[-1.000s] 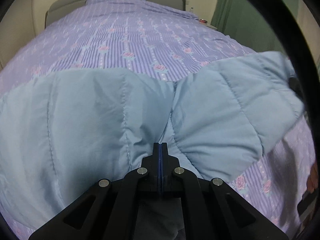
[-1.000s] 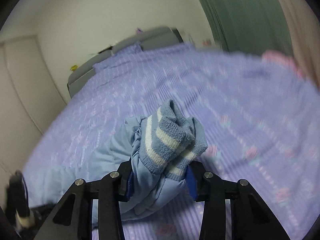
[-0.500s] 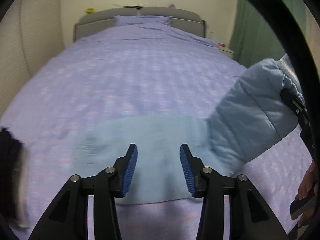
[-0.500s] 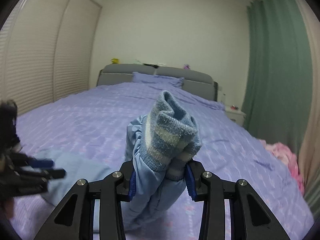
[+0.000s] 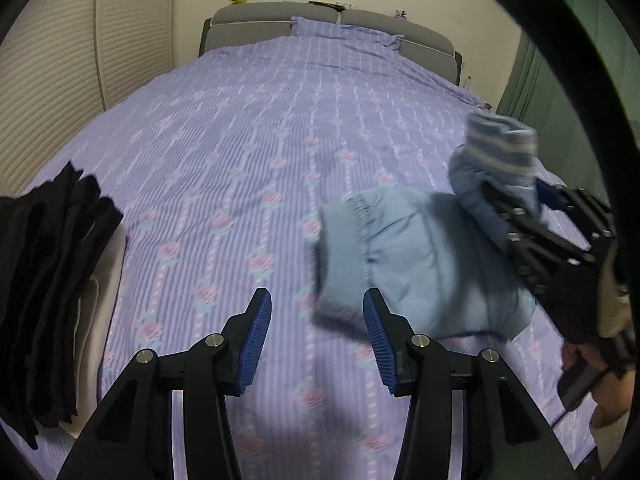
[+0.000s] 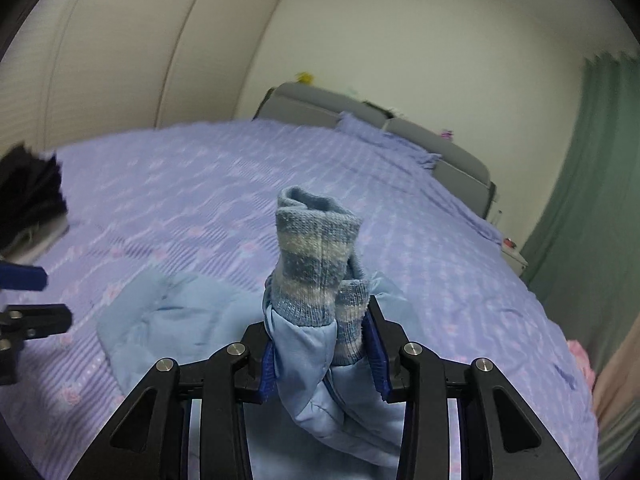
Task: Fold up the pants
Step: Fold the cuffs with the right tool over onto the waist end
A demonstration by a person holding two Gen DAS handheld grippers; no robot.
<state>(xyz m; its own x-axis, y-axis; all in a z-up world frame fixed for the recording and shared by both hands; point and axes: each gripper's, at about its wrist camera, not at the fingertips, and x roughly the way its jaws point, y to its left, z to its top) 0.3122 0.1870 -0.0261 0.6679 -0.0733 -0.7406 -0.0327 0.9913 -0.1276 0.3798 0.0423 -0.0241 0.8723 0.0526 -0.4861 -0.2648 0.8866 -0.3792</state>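
Left gripper [image 5: 317, 340], seen from the left wrist camera: the two blue-padded fingers stand well apart with nothing between them, above the purple bedspread [image 5: 240, 128]. The pants [image 5: 416, 264], light blue and padded, lie ahead and to the right of this gripper. Their gathered waistband [image 5: 360, 236] is the near-left end; it sits just above and beyond the right finger tip, a little outside the gap. From there the garment runs rightward and up to the striped knit cuffs [image 5: 500, 148], which the right gripper [image 5: 516, 204] holds off the bed. The long axis thus runs from lower left to upper right, across the left gripper's line of reach. The waistband edge is blurred, so whether it touches the bed cannot be told. A stack of black clothes [image 5: 44, 280] lies at the far left, well apart from the pants.

Right wrist camera: the right gripper [image 6: 320, 348] is clamped on the pants [image 6: 180, 320] at the leg ends, with both cuffs [image 6: 316, 256] standing upright out of the pads. The body of the garment trails down and to the left toward the bed. The left gripper [image 6: 24, 296] shows at the left edge.

Judgement: the free waistband end is nearer the left gripper. A grasp there calls for a short shift to the right and forward so that the waistband enters the gap.
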